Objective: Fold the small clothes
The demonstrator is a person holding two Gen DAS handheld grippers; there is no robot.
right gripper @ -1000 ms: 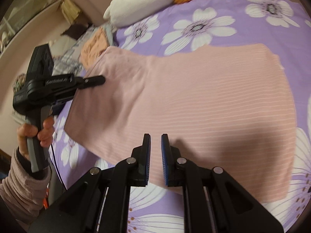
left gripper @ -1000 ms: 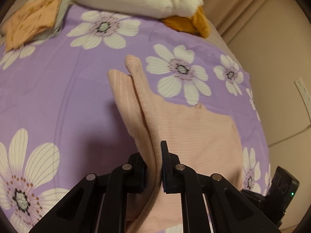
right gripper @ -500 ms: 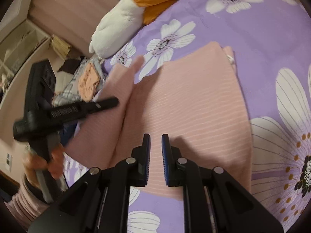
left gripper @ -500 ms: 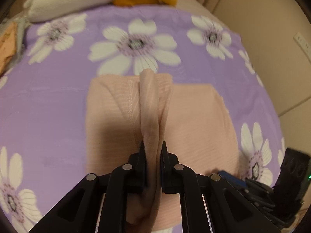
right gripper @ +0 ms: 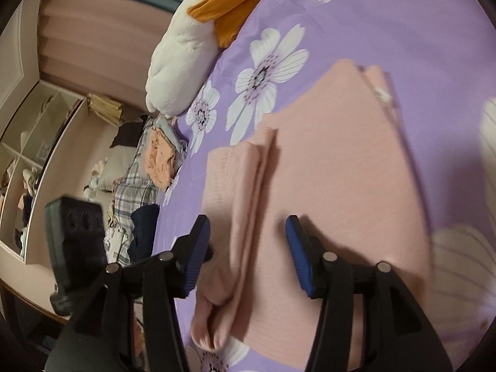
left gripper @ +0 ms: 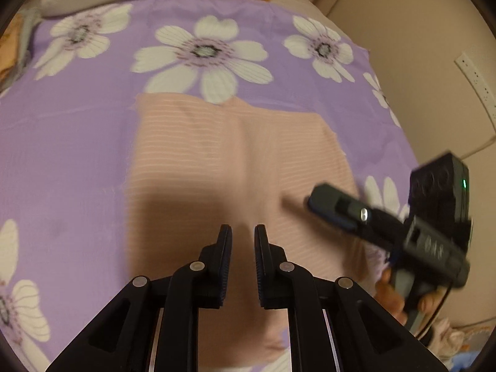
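Beige wall (left gripper: 387,24), pink curtain (right gripper: 93,40) (pleated), shelving (right gripper: 28,142)

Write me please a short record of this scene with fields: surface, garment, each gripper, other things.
surface: purple bedsheet with white flowers
garment: pink striped garment, lying flat, one side folded over into a thick strip
left gripper: jaws nearly shut over the garment; pinched cloth not clear
right gripper: jaws opening, folded strip between them, pads not pressing it
other things: white and orange plush toy; pile of clothes beyond the garment
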